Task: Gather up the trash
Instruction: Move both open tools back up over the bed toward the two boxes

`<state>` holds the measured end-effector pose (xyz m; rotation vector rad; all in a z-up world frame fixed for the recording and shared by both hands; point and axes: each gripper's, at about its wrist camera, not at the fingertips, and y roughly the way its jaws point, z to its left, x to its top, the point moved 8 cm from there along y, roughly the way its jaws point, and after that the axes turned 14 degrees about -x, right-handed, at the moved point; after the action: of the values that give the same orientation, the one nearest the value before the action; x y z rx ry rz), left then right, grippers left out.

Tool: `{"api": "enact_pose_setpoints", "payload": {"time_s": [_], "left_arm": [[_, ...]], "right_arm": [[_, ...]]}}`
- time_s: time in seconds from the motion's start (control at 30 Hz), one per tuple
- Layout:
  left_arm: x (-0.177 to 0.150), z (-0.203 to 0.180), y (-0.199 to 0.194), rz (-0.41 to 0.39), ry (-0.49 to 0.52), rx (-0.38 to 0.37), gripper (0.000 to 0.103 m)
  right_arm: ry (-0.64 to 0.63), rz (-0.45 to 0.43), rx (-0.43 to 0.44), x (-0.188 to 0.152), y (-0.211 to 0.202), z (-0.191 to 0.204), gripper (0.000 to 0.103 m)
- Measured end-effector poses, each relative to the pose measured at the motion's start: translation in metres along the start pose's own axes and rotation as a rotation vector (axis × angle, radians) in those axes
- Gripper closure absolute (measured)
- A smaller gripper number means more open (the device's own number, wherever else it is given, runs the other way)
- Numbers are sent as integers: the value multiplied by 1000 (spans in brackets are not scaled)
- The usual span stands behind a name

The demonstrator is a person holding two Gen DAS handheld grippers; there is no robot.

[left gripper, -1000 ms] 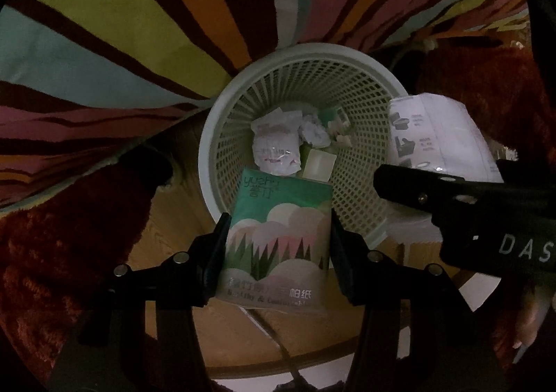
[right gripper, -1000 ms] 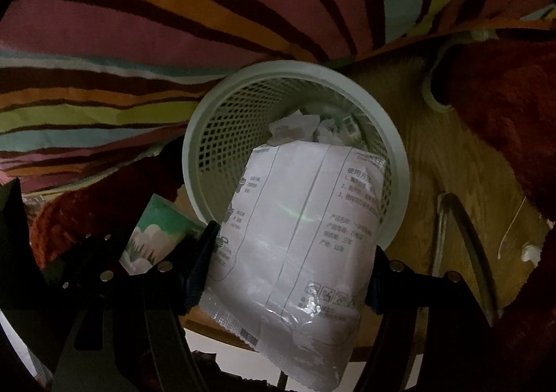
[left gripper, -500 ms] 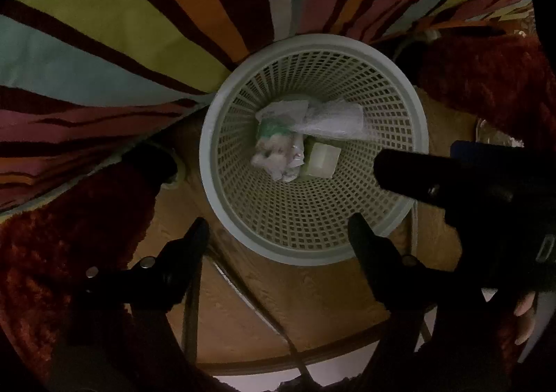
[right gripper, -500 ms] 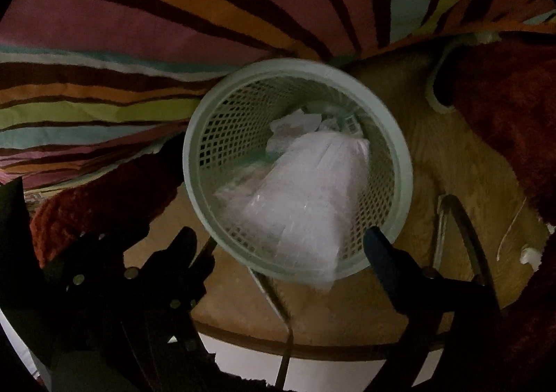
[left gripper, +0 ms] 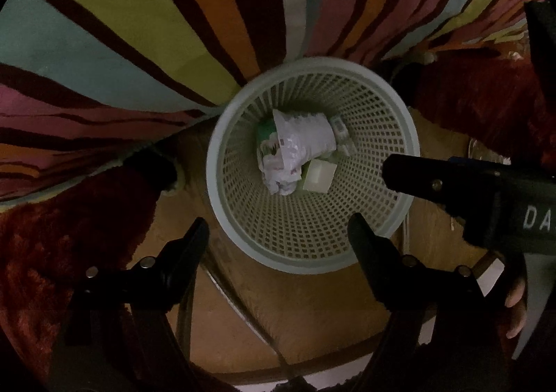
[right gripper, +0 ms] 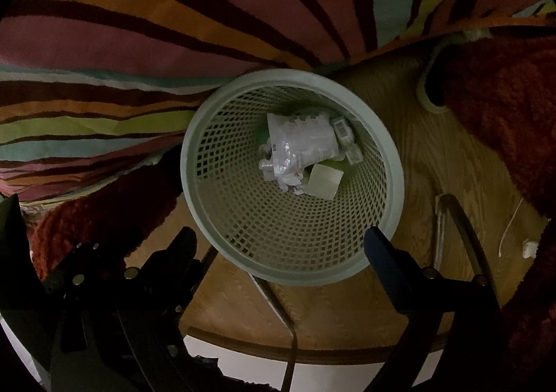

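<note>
A pale green mesh wastebasket [left gripper: 399, 207] [right gripper: 389, 218] stands on the wooden floor below both grippers. Inside it lie a white plastic bag [left gripper: 305, 138] [right gripper: 305, 138], a green tissue pack [left gripper: 266, 131] half under the bag, crumpled paper [left gripper: 281, 180] [right gripper: 285, 176] and a pale square piece [left gripper: 319, 176] [right gripper: 325, 180]. My left gripper [left gripper: 278, 232] is open and empty above the basket's near rim. My right gripper [right gripper: 278, 242] is open and empty above the near rim too, and it shows at the right of the left wrist view [left gripper: 451, 183].
A striped multicoloured rug [left gripper: 139, 44] [right gripper: 139, 27] lies beyond the basket. Dark red shaggy fabric [left gripper: 69, 235] [right gripper: 504, 114] lies left and right. Thin metal chair legs [right gripper: 462, 225] cross the wooden floor [right gripper: 347, 315]. A white cable [right gripper: 510, 228] lies at the far right.
Both grippers opened and dropped the tissue pack and the white bag into the basket. The bag has settled at the bottom over the tissue pack.
</note>
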<state>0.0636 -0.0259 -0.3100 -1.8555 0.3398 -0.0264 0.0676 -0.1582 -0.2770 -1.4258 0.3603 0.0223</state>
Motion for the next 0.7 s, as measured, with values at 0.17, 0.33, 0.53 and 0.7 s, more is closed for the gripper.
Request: {"api": "enact_pose_setpoints", "payload": {"time_s": [0.17, 0.33, 0.53, 0.7], "left_arm": [[4, -6, -28, -127, 25, 18, 23], [11, -14, -58, -262, 53, 38, 23], [16, -25, -83, -377, 100, 65, 23], [18, -33, -102, -463, 125, 62, 23]], "right_arm": [[9, -93, 32, 2, -20, -3, 11], [-12, -193, 54, 3, -38, -2, 10], [-26, -299, 68, 8, -61, 2, 10], [-13, -395, 100, 11, -82, 1, 8]]}}
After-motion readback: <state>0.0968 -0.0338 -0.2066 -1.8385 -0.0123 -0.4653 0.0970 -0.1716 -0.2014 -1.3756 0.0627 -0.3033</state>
